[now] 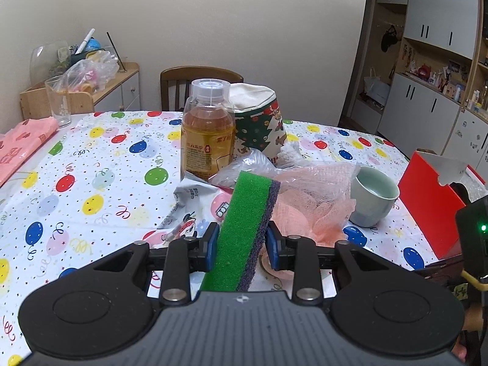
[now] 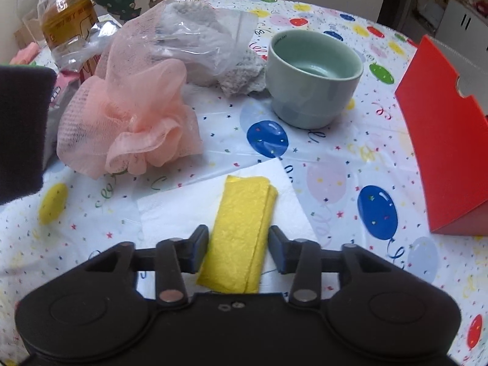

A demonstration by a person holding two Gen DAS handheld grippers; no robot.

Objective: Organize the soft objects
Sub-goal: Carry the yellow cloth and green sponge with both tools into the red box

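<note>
Sponge clamped edge-on in left tongs above the counter; light, squashy, grip mid-body. Right tongs straddle the yellow cloth unclenched, pink pouf at 10 o'clock.

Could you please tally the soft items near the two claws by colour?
Green: 1, sponge
Pink: 1, mesh pouf
Yellow: 1, folded cloth
Grey: 1, bagged cloth
Total: 4
</note>
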